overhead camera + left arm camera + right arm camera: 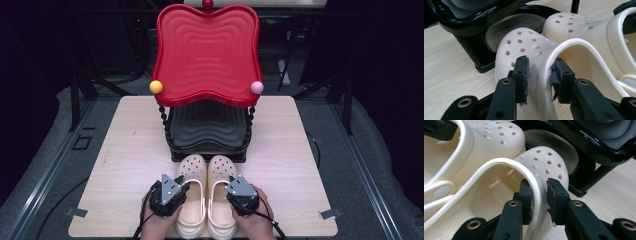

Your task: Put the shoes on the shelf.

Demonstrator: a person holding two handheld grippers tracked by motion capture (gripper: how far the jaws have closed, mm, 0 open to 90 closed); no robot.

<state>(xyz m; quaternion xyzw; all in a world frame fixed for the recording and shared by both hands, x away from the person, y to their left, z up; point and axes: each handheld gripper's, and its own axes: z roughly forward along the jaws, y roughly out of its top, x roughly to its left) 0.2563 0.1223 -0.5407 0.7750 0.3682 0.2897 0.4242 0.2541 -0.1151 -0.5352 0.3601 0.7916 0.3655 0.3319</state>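
Clogs, cream perforated foam, pair: side by side on my pale wooden table (125, 150), toes at the black lower shelf of a red-topped stand (207, 135). My left gripper (540, 75) clamps the left clog (191, 195) wall; my right gripper (539, 196) clamps the right clog (221, 200) wall.

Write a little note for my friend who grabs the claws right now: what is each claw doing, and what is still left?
Left claw: pads on both sides of the outer wall of the left clog.
Right claw: straddles the outer wall of the right clog; pad contact unclear.
Both clogs sit side by side on the table, toes toward the black lower shelf of the red-topped rack.
Done: claws in place on both clogs.
Left: probably lifting the pair onto the rack.
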